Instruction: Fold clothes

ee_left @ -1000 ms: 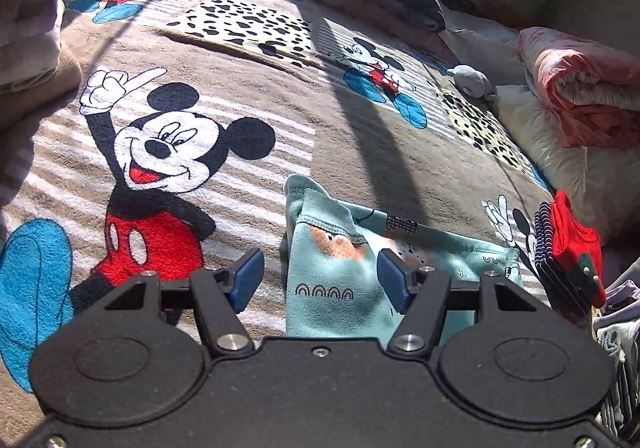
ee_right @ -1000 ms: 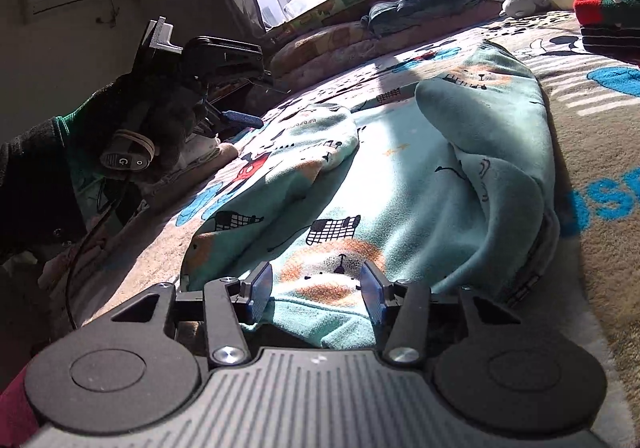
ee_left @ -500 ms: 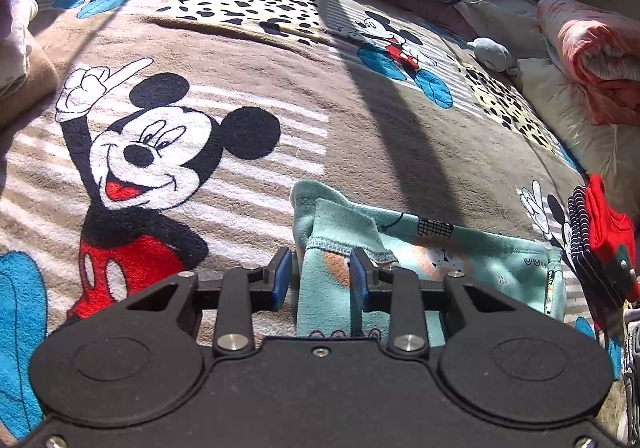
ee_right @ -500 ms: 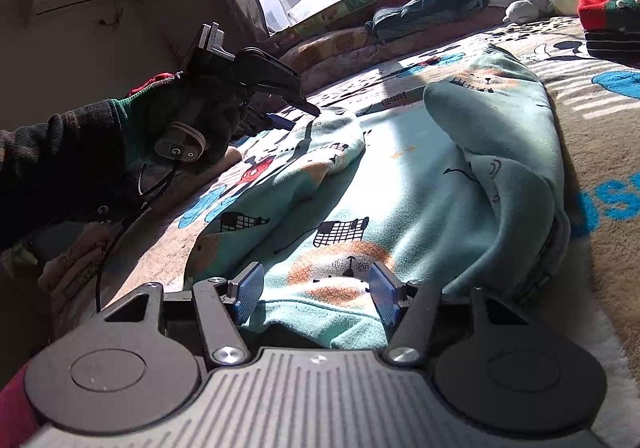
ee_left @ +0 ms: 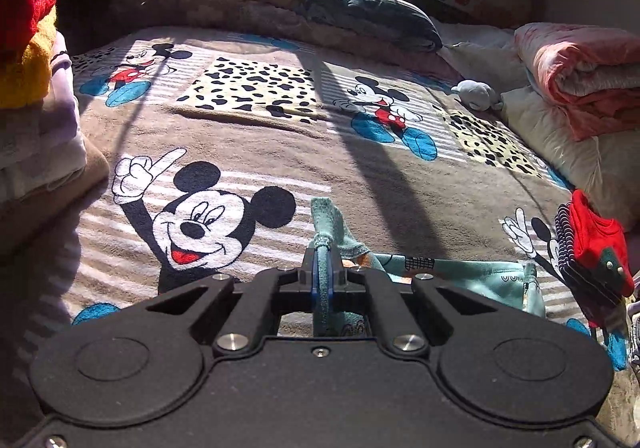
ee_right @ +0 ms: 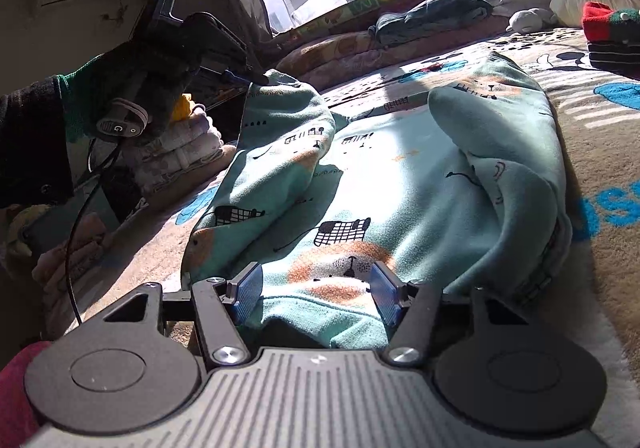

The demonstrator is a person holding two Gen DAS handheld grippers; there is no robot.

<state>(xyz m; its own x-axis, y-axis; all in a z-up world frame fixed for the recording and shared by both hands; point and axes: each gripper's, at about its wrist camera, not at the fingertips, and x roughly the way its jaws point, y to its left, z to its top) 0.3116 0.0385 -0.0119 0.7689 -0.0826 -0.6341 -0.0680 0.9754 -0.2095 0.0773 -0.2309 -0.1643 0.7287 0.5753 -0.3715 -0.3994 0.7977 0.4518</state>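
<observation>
Garment: the teal printed garment (ee_right: 404, 184) lay on the cartoon-mouse blanket (ee_left: 224, 144), directly ahead of the right gripper (ee_right: 316, 290) and spreading away from it toward the window.
Done so far: the side of the garment to the right of the right gripper was already turned in over the body, forming a long rounded fold; a folded stack of dark striped and red clothes (ee_left: 592, 252) sat off to the right of the left gripper (ee_left: 323, 268), which suggested other pieces were finished.
In hand: the left-side part of the garment, probably a sleeve, was pinched and raised off the blanket, its cloth hanging in a slack drape down to the body.
Left to do: by my reading, that raised part had not yet been laid across the body, and the crosswise folds that would make a compact bundle were not yet begun.
Left gripper: clamped tight, its blue pads pressed together on a thin ridge of teal fabric; a cuff-like end stood up just beyond the fingertips.
Right gripper: spread wide, its blue pads (ee_right: 249, 294) on either side of the garment's near hem; the hem lay between them, but the jaws were not closed on it, and whether either pad touched the cloth could not be told.
Surroundings: a pile of pale folded laundry (ee_left: 36, 136) stood to the left of the left gripper, well apart from the garment.
</observation>
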